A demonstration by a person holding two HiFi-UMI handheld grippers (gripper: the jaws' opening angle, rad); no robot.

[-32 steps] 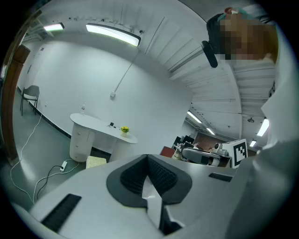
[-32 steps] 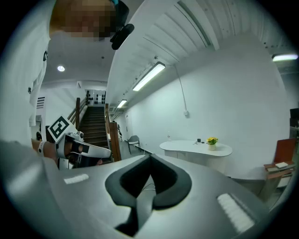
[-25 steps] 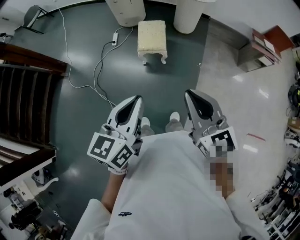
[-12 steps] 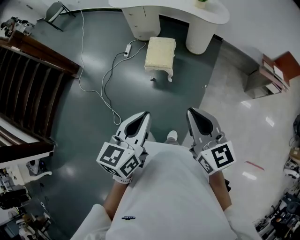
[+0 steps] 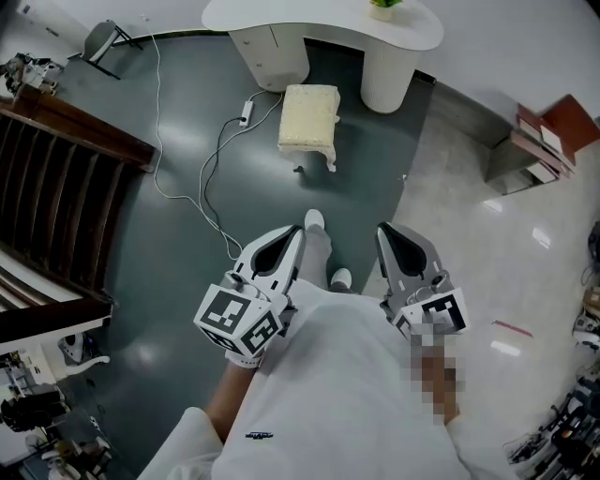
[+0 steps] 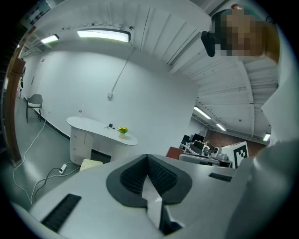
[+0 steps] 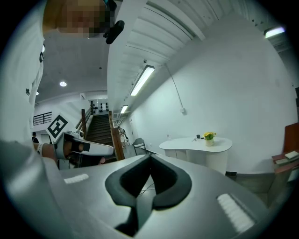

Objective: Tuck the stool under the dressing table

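Head view. We hold the left gripper [image 5: 291, 236] and the right gripper [image 5: 386, 232] before us, each with jaws pressed together and empty. At twelve o'clock the stool [image 5: 308, 114] stands on the floor just before the dressing table [image 5: 323, 21], not yet tucked under.

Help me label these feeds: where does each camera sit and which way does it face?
Head view: on the person's head, looking steeply down at stool and dressing table; shirt, left gripper, right gripper show.
Left gripper view: on that gripper, facing the table along shut jaws; right gripper at right.
Right gripper view: likewise; left gripper at left.
All three share the table.
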